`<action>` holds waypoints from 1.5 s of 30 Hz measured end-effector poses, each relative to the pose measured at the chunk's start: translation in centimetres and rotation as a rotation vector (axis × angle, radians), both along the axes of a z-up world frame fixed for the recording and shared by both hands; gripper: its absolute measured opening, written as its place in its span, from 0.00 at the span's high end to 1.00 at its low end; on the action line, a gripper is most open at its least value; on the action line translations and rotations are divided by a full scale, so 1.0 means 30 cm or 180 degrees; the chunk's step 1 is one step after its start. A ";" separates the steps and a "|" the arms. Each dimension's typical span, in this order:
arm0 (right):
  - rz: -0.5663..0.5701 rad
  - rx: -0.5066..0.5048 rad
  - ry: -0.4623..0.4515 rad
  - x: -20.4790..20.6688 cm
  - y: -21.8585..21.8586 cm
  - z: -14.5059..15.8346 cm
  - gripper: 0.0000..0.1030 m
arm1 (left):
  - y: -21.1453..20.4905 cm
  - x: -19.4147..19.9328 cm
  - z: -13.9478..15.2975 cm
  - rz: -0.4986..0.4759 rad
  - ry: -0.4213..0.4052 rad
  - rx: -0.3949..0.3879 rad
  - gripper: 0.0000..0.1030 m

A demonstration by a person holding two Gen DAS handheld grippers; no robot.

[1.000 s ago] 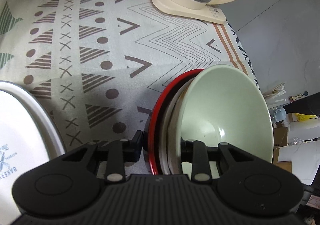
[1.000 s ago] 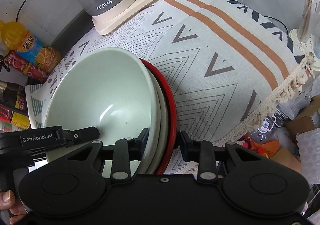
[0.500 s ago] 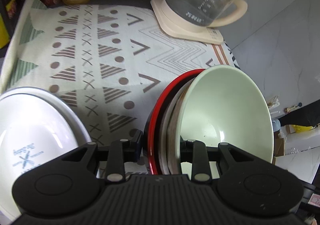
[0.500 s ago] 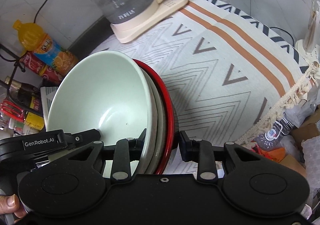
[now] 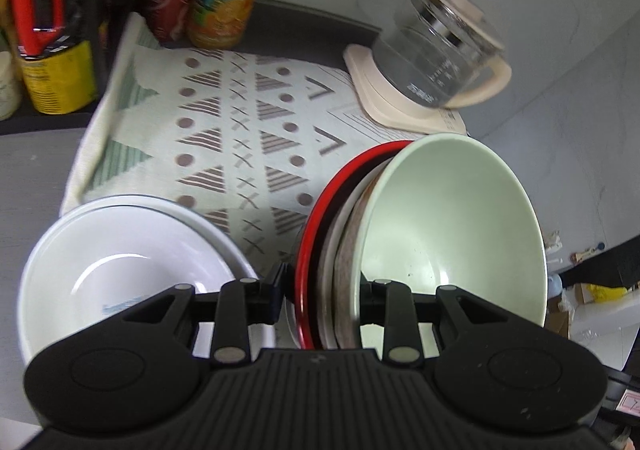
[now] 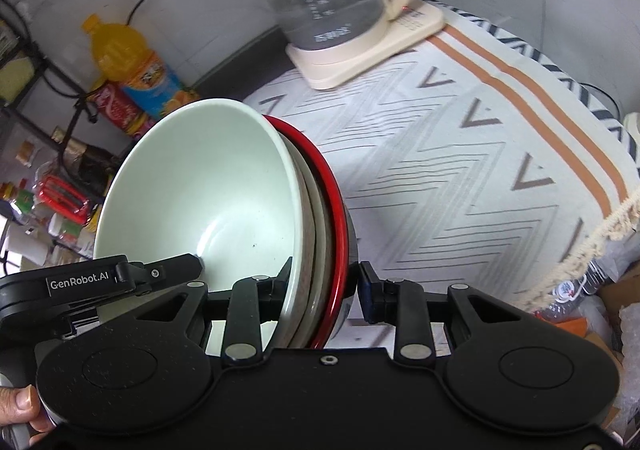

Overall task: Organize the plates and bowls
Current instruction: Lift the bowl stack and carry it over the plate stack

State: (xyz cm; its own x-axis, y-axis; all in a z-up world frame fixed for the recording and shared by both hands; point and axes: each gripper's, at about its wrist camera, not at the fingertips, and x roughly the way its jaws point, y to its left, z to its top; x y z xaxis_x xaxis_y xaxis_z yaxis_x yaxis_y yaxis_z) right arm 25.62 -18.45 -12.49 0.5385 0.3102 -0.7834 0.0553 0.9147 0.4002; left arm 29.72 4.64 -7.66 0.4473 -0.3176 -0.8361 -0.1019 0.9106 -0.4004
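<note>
A stack of nested dishes is held on edge above the table: a pale green bowl (image 5: 452,234), a beige bowl (image 5: 344,250) and a red-rimmed plate (image 5: 316,218). My left gripper (image 5: 322,290) is shut on the stack's near rim. My right gripper (image 6: 324,286) is shut on the same stack, with the green bowl (image 6: 200,186) and red plate (image 6: 334,210) between its fingers. The left gripper's body shows at the lower left of the right wrist view (image 6: 100,282). Stacked white bowls (image 5: 120,270) sit at the left.
A glass kettle on a cream base (image 5: 432,70) (image 6: 344,2) stands at the back of the patterned tablecloth (image 5: 240,130). An orange juice bottle (image 6: 132,66), a red can (image 5: 168,2) and a cluttered shelf (image 6: 48,170) are at the back left. Boxes lie past the table's right edge.
Both grippers have lifted and pulled back with the stack; more of the table, the bottles and the white bowls have come into view. The grip is unchanged.
</note>
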 end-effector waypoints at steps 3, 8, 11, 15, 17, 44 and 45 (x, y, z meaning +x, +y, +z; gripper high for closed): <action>0.0091 -0.0006 -0.0027 0.003 0.040 0.011 0.71 | 0.042 -0.016 0.012 0.0075 -0.0034 0.0012 0.71; 0.0230 -0.0006 -0.0071 0.008 0.109 0.031 0.71 | 0.113 -0.047 0.029 0.0226 -0.0073 0.0022 0.71; 0.0320 -0.0013 -0.0096 0.012 0.150 0.044 0.71 | 0.154 -0.071 0.043 0.0303 -0.0106 0.0040 0.71; 0.0428 -0.0005 -0.0134 0.010 0.203 0.058 0.71 | 0.208 -0.108 0.058 0.0415 -0.0137 0.0069 0.71; 0.0486 -0.0002 -0.0148 0.004 0.232 0.062 0.71 | 0.234 -0.128 0.060 0.0481 -0.0138 0.0075 0.71; 0.1083 -0.0064 0.0064 -0.033 0.485 -0.049 0.71 | 0.448 -0.281 -0.074 0.1126 0.0126 0.0079 0.71; 0.1091 -0.0068 0.0075 -0.030 0.490 -0.055 0.71 | 0.451 -0.280 -0.081 0.1129 0.0136 0.0081 0.71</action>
State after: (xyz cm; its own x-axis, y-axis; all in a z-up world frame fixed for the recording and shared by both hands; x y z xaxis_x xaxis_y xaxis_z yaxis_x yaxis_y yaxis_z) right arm 24.73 -3.75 -14.15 0.3874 0.4533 -0.8027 -0.2476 0.8899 0.3831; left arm 21.32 18.17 -10.09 0.4904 -0.1277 -0.8621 -0.4297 0.8252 -0.3667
